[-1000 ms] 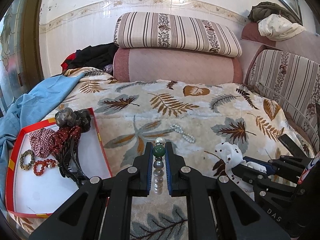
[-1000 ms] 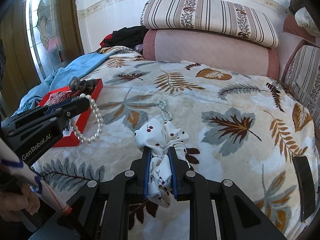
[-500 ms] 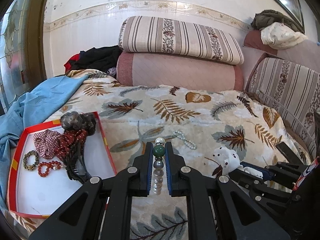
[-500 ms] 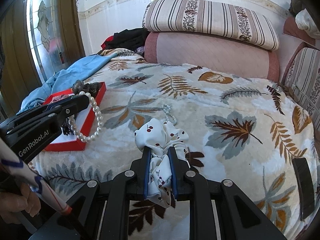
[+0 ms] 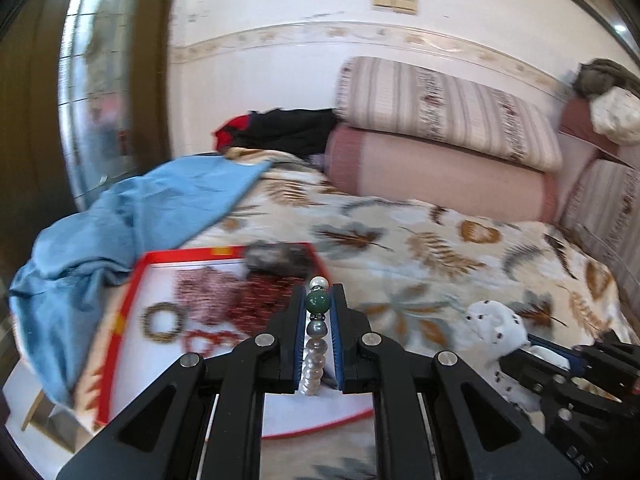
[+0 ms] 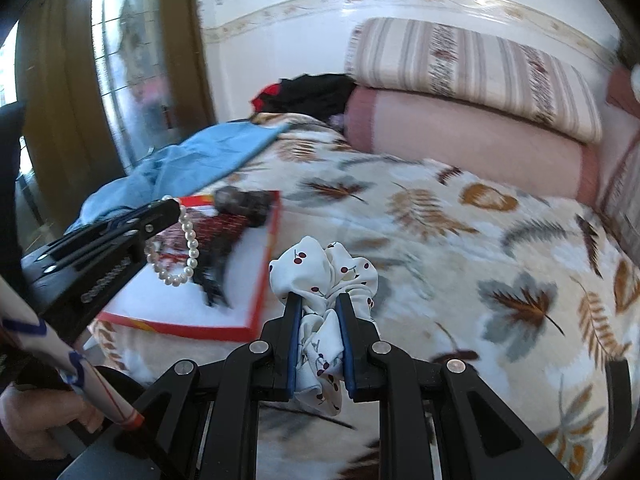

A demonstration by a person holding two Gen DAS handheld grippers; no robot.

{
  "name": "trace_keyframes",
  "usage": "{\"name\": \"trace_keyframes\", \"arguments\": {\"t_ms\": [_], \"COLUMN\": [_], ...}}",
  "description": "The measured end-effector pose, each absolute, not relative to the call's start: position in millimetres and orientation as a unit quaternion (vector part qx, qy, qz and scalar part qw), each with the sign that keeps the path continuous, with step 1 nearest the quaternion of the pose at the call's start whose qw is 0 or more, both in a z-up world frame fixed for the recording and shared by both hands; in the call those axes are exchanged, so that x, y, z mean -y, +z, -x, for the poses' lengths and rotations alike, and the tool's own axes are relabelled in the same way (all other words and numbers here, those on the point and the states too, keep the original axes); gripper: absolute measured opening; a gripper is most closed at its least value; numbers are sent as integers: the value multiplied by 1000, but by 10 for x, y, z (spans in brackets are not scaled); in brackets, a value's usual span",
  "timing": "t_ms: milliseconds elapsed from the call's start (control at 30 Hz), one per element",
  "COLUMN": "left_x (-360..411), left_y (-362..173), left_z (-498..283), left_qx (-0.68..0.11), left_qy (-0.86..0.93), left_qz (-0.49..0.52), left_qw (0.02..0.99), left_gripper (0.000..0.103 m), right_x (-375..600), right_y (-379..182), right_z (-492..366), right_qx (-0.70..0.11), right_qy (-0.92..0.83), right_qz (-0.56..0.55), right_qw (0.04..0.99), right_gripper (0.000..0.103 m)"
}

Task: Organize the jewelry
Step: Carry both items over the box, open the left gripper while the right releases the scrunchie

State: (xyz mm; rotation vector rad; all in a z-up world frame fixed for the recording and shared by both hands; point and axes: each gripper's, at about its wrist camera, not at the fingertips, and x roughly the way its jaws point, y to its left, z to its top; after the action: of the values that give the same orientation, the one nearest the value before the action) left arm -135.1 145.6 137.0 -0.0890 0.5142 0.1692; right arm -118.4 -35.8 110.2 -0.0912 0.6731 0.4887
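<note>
Left wrist view: left gripper (image 5: 318,334) pinches the pearl bracelet (image 5: 316,344); right gripper (image 6: 319,344) clamps the cherry scrunchie (image 6: 322,276). The bracelet's dangling loop, blurred, may snag the red tray (image 6: 264,280) rim at nine o'clock.

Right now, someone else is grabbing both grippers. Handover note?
Left gripper: shut on the pearl bracelet, which hangs over the red tray.
Right gripper: shut on the white cherry-print scrunchie, held above the leaf-print blanket just right of the tray.
Already in the tray: a dark hair tie, red checked scrunchies, a gold bead bracelet, a red bead bracelet.
Left to do: set the pearl bracelet down in the tray, then the scrunchie. Both views are blurred; look over the blanket for anything else.
</note>
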Motion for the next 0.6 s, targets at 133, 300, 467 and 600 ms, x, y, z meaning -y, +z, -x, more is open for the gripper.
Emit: {"name": "trace_keyframes", "arguments": {"t_ms": [133,300,467,600], "left_x": [-1777,-2097,-2331,-2432], "left_y": [1345,1257,1166,1080], "left_z": [1362,1376,1351,1296], "left_qx": [-251,-256,-264,-274], "left_qy": [127,158,174,182], "left_qz": [52,69,81,84], "left_qw": [958,951,945,940], "left_gripper": [11,11,11,11], "right_x": [43,-308,-530,-660], "right_y": [1161,1165,1102,1063], "right_z": [1222,1233,1162,1098], "right_qx": [-319,-316,-327,-334], "right_qy": [265,290,304,309], "right_qz": [60,75,77,76], "right_qw": [908,900,892,887], "right_gripper": [19,19,19,19]}}
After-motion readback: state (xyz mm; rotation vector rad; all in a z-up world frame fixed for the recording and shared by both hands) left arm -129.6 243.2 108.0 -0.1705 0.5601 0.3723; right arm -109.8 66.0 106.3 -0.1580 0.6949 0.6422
